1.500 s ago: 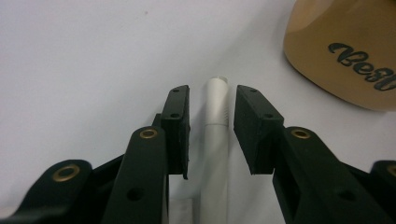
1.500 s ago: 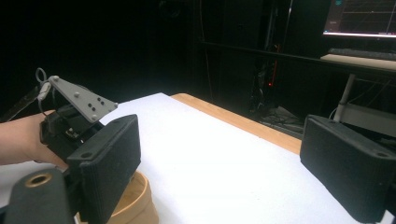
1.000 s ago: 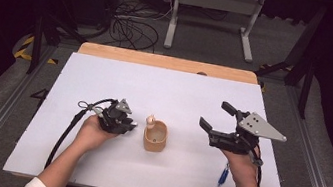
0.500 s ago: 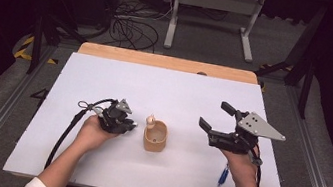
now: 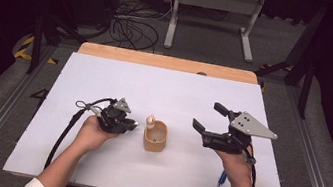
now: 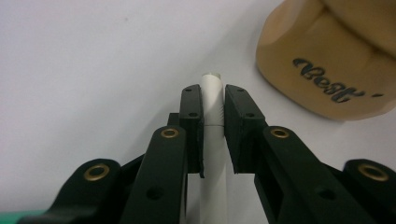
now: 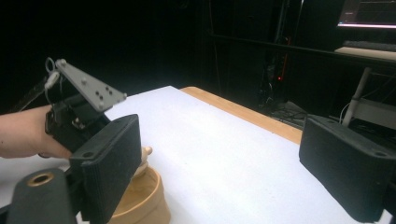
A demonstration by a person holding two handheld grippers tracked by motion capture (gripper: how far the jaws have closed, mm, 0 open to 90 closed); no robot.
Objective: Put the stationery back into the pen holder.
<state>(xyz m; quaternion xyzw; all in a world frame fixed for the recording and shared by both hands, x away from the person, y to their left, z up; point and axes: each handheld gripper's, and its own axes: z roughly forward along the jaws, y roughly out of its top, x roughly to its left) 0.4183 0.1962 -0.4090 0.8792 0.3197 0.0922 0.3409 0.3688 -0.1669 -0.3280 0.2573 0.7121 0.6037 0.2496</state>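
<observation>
White plastic, thin and rod-like, is what the left tongs (image 6: 214,109) have just finished closing on: a slim white pen or marker (image 6: 213,93) sits pinched between the two black pads, its blunt tip poking out just beyond them; in the high view the left tongs (image 5: 130,126) lie low over the white tabletop (image 5: 105,84), left of centre, with the tip aimed at the tan cup (image 5: 155,136) just beside them to the right; that cup (image 6: 327,60) carries dark script lettering on its side and has a small knobbed piece at its left rim, though what that piece is I cannot tell; the right tongs (image 5: 210,116) are held above the tabletop to the right of the cup, well apart from it, jaws spread wide with nothing between them, and from their own camera the two ribbed pads (image 7: 112,163) frame the cup (image 7: 140,200) and the other hand beyond; the pen looks light, stiff and smooth, so I judge it likely to swivel or slide if gripped loosely; holding it on the barrel a little behind the tip, as now, seems sound, since it leaves enough tip free to steer into the cup; the cup looks light too and could tip or skid if nudged at its rim.
</observation>
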